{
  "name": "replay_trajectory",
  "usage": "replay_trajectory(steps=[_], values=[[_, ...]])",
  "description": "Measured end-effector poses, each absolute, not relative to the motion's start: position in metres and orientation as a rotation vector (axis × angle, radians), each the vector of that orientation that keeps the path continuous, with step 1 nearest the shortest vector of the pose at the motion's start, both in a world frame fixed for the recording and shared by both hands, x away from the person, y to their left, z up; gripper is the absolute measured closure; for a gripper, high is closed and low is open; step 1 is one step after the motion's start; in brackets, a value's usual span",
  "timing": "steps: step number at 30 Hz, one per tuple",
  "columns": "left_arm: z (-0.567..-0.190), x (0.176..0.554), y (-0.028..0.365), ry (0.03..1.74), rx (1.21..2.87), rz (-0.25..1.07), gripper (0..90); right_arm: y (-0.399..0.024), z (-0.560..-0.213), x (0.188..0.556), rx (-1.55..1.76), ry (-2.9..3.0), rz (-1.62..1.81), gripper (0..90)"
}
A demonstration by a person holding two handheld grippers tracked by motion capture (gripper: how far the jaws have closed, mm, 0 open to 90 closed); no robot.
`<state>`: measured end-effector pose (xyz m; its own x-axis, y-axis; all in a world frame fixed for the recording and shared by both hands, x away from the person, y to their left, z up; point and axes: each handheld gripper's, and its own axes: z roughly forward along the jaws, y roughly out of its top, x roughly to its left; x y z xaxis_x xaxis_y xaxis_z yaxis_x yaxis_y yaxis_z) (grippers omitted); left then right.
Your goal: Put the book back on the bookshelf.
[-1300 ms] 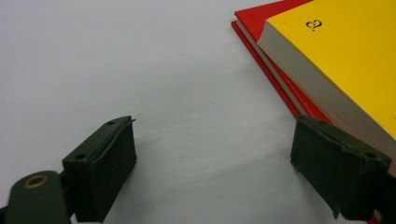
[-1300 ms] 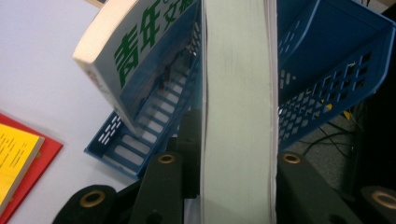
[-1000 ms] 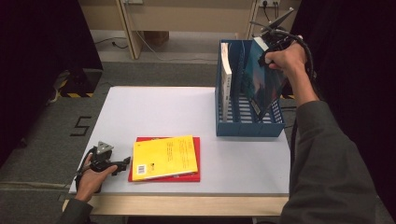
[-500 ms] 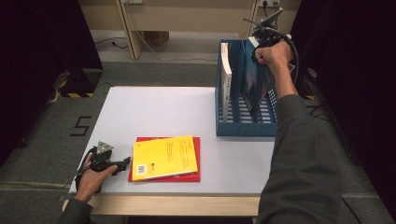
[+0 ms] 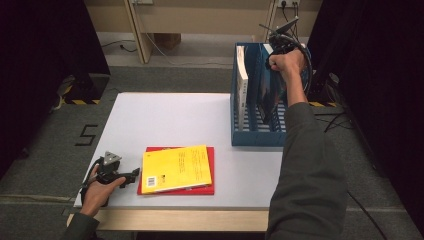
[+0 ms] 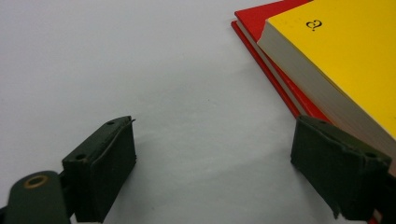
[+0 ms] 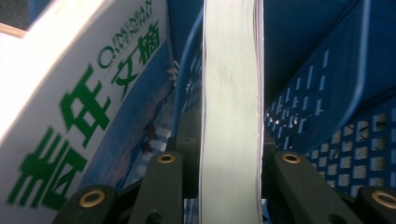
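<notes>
Gripping a dark blue paperback book by its page edge, your right gripper holds it upright inside the blue perforated plastic file rack. Stiff, moderately heavy, glossy; clamp near the spine. Left gripper gapes empty.

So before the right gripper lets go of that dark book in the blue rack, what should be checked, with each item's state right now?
1. Right gripper clamped on the dark book, page edge between its jaws: ok.
2. Book inside the blue rack, in a slot apart from the white book: ok.
3. Book's bottom edge seated on the rack floor: cannot tell, hidden by the rack wall.
4. Book upright: not ok, it leans in the high view.
5. Left gripper open and empty on the table, beside the yellow book: ok.
6. Yellow book lying flat on the red book for the next pick: ok.
</notes>
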<state>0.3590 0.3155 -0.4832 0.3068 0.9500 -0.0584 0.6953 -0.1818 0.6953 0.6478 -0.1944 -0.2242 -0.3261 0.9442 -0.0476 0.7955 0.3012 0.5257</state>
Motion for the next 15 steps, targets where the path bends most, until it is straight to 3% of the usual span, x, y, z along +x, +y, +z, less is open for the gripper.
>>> replay_trajectory(steps=[15], values=[[-0.483,0.359,0.315,1.456,1.951,0.526,12.8,-0.191,-0.256,0.661,1.563,2.223,0.591,70.5]])
